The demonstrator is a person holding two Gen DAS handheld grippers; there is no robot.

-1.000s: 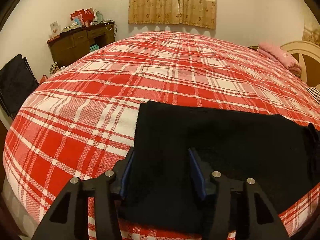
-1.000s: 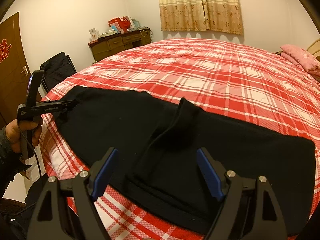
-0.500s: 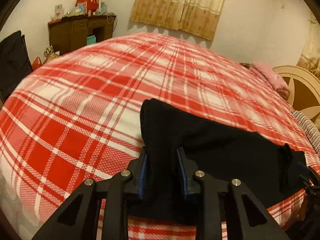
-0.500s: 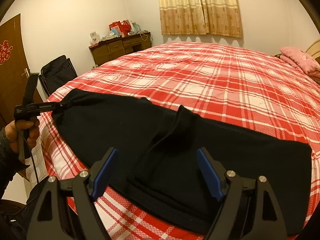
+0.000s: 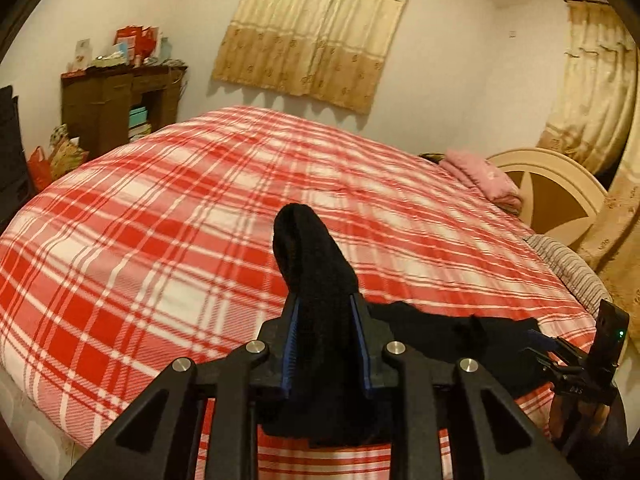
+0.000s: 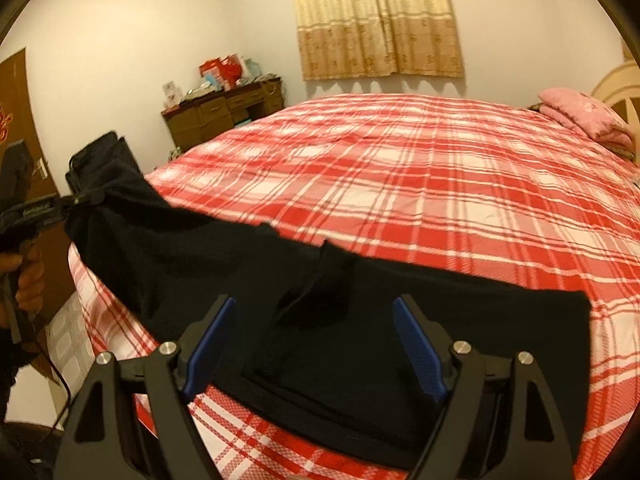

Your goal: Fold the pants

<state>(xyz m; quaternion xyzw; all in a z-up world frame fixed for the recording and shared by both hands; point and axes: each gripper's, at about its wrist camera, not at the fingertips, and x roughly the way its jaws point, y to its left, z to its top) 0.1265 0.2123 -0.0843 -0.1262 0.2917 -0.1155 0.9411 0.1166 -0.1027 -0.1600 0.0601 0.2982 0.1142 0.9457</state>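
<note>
One pair of black pants point(image 6: 360, 320) lay along the near edge of the bed point(image 6: 400, 184), on its red plaid cover, the greater part flat and one end raised clear of the cover at the left. We had that end bunched tightly between the pads of the left gripper point(image 5: 324, 332), whose jaws were pressed onto the cloth, with a tuft standing up beyond the tips. Our right gripper point(image 6: 314, 344) hovered low over the middle of the garment with its jaws spread wide, gripping nothing. We judged the step in hand to be the first lengthwise fold, the lifted end due to travel over toward the far end. The next move, as we judged it, called for keeping the pinch firm while carrying across, the right gripper pinning or taking the fabric so the flat part does not drag. Off the bed, a pink pillow point(image 6: 584, 114) lay by the headboard and a wooden desk point(image 6: 224, 114) stood at the wall.
</note>
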